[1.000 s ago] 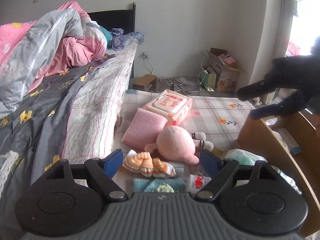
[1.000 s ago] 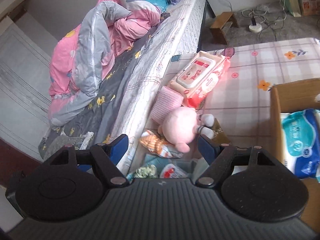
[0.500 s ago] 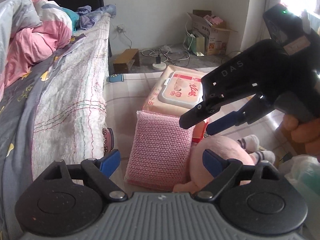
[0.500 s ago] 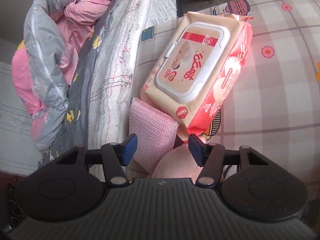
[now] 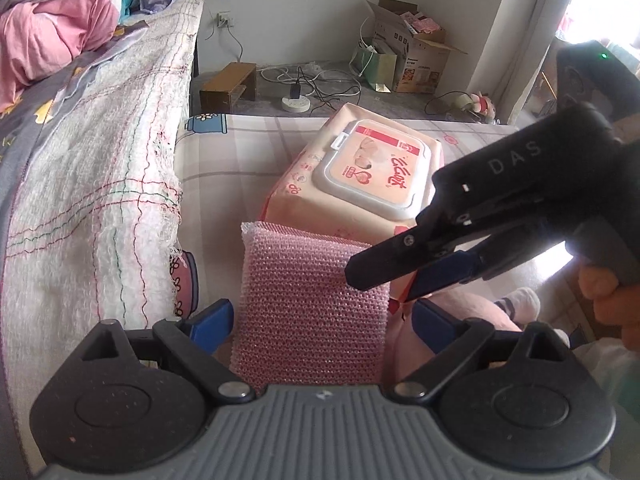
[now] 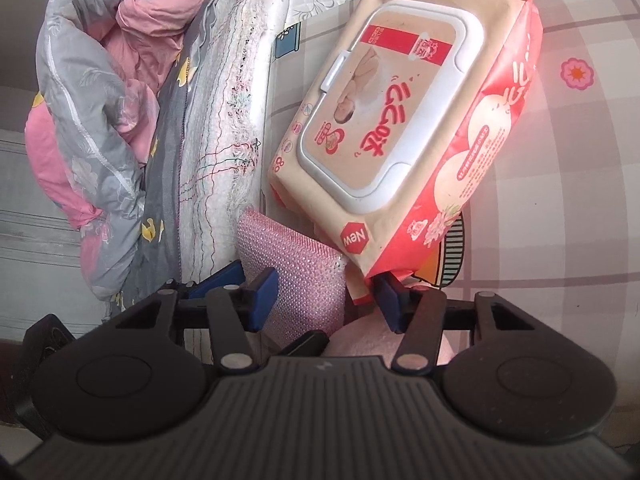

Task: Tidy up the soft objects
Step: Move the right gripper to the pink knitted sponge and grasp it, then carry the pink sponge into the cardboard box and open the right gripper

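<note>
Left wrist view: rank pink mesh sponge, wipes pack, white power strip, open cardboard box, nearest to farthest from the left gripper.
1. Pink mesh sponge: between the left gripper's open jaws.
2. Wipes pack: just beyond the sponge, a little to the right.
3. White power strip: on the floor past the mat's far edge.
4. Open cardboard box: far right, against the wall.
</note>
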